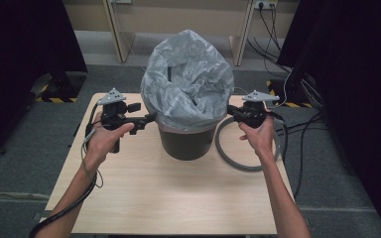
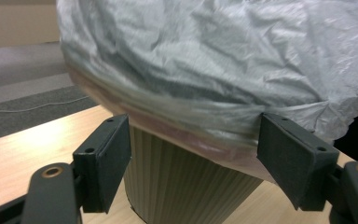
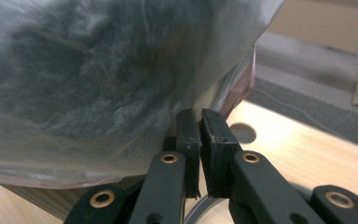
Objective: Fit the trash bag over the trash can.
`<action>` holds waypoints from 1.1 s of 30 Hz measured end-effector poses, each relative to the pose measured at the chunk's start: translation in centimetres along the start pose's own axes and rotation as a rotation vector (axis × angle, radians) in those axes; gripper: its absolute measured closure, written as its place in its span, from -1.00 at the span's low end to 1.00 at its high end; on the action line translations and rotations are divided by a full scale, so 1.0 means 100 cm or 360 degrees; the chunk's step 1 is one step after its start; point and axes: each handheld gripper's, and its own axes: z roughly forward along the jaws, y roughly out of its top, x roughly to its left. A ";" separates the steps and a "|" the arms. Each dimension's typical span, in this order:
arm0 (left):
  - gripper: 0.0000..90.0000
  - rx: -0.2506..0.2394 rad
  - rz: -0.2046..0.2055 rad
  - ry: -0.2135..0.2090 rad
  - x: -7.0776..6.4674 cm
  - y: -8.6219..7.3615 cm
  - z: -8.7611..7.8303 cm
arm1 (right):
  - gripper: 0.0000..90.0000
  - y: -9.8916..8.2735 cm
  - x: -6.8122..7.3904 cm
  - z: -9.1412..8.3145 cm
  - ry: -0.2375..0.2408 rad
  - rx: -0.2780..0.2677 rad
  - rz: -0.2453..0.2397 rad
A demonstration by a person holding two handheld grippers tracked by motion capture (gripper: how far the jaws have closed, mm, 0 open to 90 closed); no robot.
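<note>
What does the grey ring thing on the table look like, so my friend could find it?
Look at the wooden table, then the dark bin with the crinkly grey plastic bag on top. Just right of the bin, a thin grey ring lies flat: the only hoop there, partly under a hand.

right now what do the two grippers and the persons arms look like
Both grippers are black handheld tools. The left gripper and right gripper each carry a grey three-cornered plate on top. Their jaws are flat black blocks on black link arms with brass-coloured pivot rivets. A dark cable trails from the left gripper along the forearm. The forearms are bare, with no sleeves in view.
</note>
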 end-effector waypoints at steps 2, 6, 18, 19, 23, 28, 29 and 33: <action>-0.42 0.0022 0.0026 0.0018 0.001 -0.002 0.000 | 0.85 -0.005 -0.001 0.006 0.0006 0.0030 0.0005; -0.42 -0.0020 0.0012 0.0018 0.004 0.000 -0.007 | 0.59 0.000 -0.006 -0.005 -0.0069 0.0007 0.0024; -0.45 -0.0107 -0.0001 0.0061 0.010 0.016 -0.024 | 0.01 0.039 -0.005 -0.058 -0.0034 -0.0251 0.0194; -0.46 -0.0106 -0.0005 0.0060 0.010 0.016 -0.023 | -0.03 0.041 -0.001 -0.057 -0.0009 -0.0258 0.0197; -0.50 -0.0104 -0.0021 0.0073 0.011 0.015 -0.022 | -0.06 0.047 0.012 -0.047 0.0062 -0.0241 0.0189; -0.54 -0.0123 -0.0060 0.0082 0.014 0.019 -0.023 | 0.12 0.053 0.012 -0.028 0.0037 -0.0180 0.0190; -0.55 -0.0128 -0.0070 0.0084 0.014 0.021 -0.023 | 0.14 0.056 0.010 -0.024 0.0009 -0.0172 0.0183; -0.59 -0.0127 -0.0096 0.0105 0.017 0.026 -0.020 | 0.22 0.065 0.003 -0.008 -0.0064 -0.0151 0.0137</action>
